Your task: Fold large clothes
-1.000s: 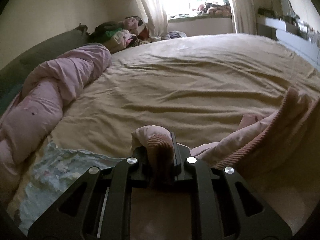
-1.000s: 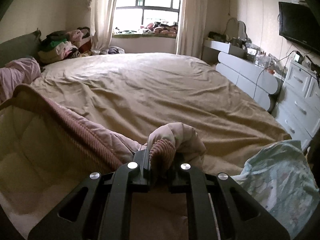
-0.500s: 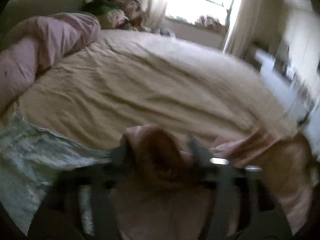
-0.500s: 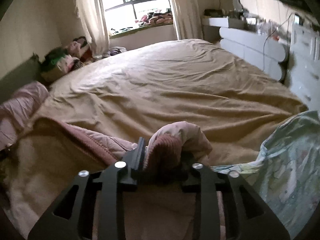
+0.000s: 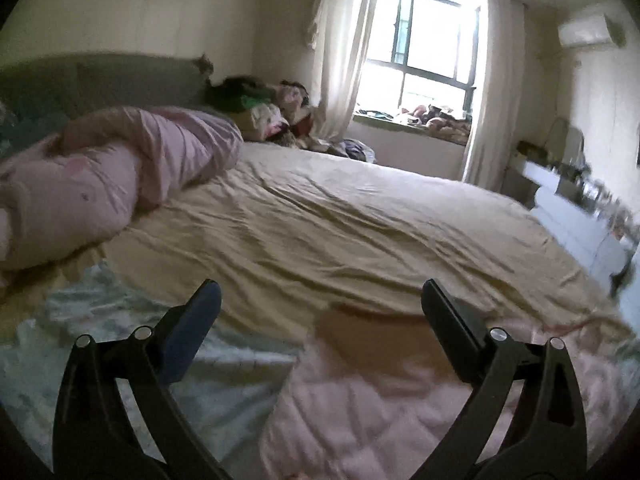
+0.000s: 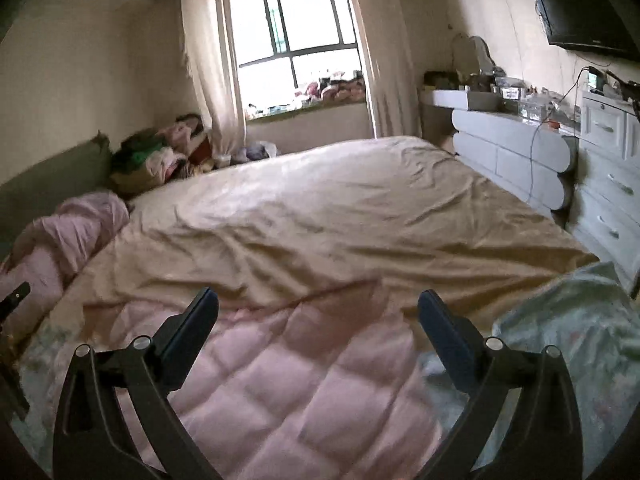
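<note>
Left tool [image 5: 316, 300] and right tool [image 6: 318, 308], jaws just opened wide, nothing between them, above the pink quilted garment [image 6: 288, 392] lying flat on the bed [image 6: 340, 208]. Soft, bulky, limp; best pinched at the ribbed hem corners.

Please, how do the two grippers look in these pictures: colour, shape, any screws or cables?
Both look the same. The left gripper and right gripper have matte black frames: two curved arms with cut-out openings. Round silver screws sit at the joints. The fingers are flat blocks with dark bluish pads. No cables, markings or sleeves are visible.
</note>
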Available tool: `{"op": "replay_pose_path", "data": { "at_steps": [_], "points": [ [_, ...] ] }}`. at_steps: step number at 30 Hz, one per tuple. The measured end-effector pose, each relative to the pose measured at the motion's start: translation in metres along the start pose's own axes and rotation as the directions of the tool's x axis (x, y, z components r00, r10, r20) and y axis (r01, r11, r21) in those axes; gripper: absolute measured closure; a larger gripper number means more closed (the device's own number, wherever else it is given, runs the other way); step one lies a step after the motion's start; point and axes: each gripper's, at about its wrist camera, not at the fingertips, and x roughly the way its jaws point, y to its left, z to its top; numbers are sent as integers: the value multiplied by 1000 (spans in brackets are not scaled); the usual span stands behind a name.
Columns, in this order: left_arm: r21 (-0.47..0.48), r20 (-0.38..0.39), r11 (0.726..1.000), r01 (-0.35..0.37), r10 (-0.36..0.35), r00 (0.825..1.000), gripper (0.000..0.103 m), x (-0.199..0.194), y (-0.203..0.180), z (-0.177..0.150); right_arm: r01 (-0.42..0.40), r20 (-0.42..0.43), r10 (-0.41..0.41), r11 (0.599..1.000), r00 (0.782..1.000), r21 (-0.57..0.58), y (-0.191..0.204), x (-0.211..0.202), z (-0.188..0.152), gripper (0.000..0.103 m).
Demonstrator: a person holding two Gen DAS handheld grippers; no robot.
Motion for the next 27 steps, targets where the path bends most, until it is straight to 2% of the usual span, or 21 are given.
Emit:
{"op": "replay_pose_path", "data": {
  "at_steps": [6, 10, 13, 15, 17, 19, 22, 24, 27],
  "points": [
    [144, -45, 989, -35, 42, 998, 9, -36, -40, -42, 35, -8, -35, 996, 999, -83, 24, -50, -39, 4],
    [179, -53, 984, -24, 34, 998, 9, -51, -53, -71, 47, -21, -50, 990, 999, -136, 29, -59, -71, 4],
    [212, -83, 977, 8, 10, 996, 9, -41, -61, -90, 41, -98, -55, 989, 994, -144, 30, -35, -89, 4],
    [258, -115, 966, -12, 43, 992, 9, -22, -69, -99, 65, -138, -90, 983, 986, -170, 32, -15, -97, 4],
    [279, -165, 960, -13, 61, 984, 9, 1, -74, -109, 62, -201, -91, 987, 975, -149, 28, 14, -102, 4],
    [243, -199, 970, 11, 38, 979, 8, 23, -67, -113, 47, -214, -68, 994, 974, -102, 20, 33, -102, 4],
    [223, -198, 975, 12, 34, 980, 8, 36, -64, -111, 57, -213, -82, 991, 974, -120, 24, 47, -97, 4],
    [243, -199, 970, 12, 38, 979, 8, 47, -68, -113, 53, -244, -85, 989, 966, -136, 25, 59, -98, 4],
    [222, -227, 974, 35, 17, 974, 8, 61, -67, -116, 20, -301, -57, 992, 952, -124, 21, 70, -100, 4]
  ]
}}
